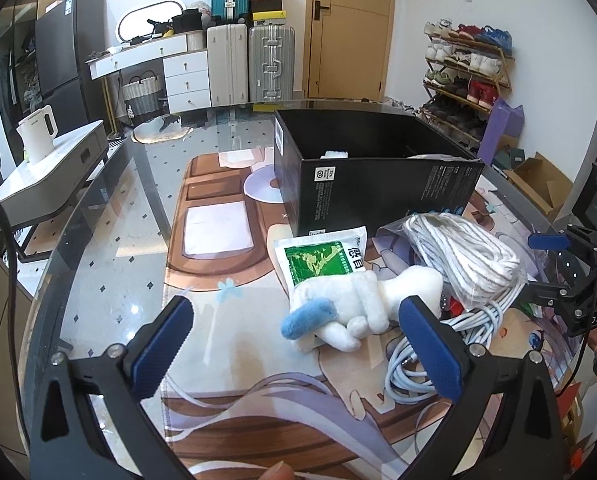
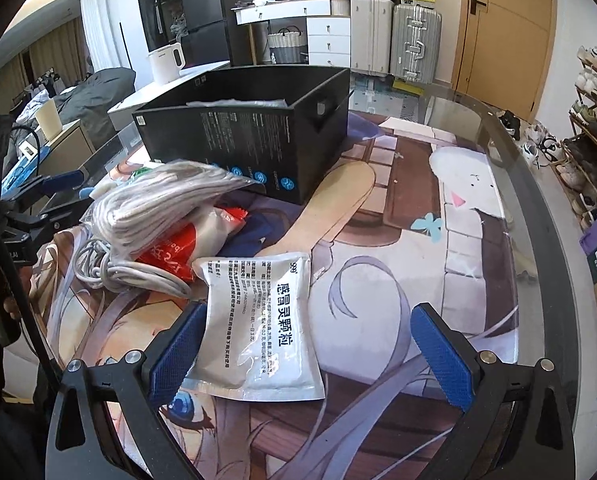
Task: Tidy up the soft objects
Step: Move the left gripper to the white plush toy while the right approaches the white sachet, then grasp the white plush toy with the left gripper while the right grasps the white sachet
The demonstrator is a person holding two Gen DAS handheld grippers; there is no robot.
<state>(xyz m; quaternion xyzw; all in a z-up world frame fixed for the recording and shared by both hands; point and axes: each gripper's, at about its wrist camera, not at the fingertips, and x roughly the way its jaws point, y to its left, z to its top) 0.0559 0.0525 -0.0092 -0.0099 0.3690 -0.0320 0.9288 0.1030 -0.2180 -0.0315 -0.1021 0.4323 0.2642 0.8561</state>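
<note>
A white plush toy [image 1: 350, 308] with a blue part lies on the printed mat, just beyond my open left gripper [image 1: 298, 340], nearer its right finger. A green-and-white sachet [image 1: 322, 260] lies behind it. A bagged bundle of white cord [image 1: 466, 256] [image 2: 158, 204] rests on a coiled grey cable [image 1: 410, 364] [image 2: 130, 272] and a red packet [image 2: 170, 252]. A black open box [image 1: 378, 176] [image 2: 250, 132] stands behind. My right gripper [image 2: 314, 344] is open around a white medicine sachet [image 2: 266, 320], whose left edge is by the left finger.
The printed mat [image 1: 226, 280] [image 2: 418, 260] covers a round glass table [image 1: 110, 240] [image 2: 510, 160]. The right gripper shows at the right edge of the left wrist view [image 1: 578, 280]. A white kettle [image 1: 38, 132] stands on a side cabinet. Suitcases, a door and a shoe rack stand behind.
</note>
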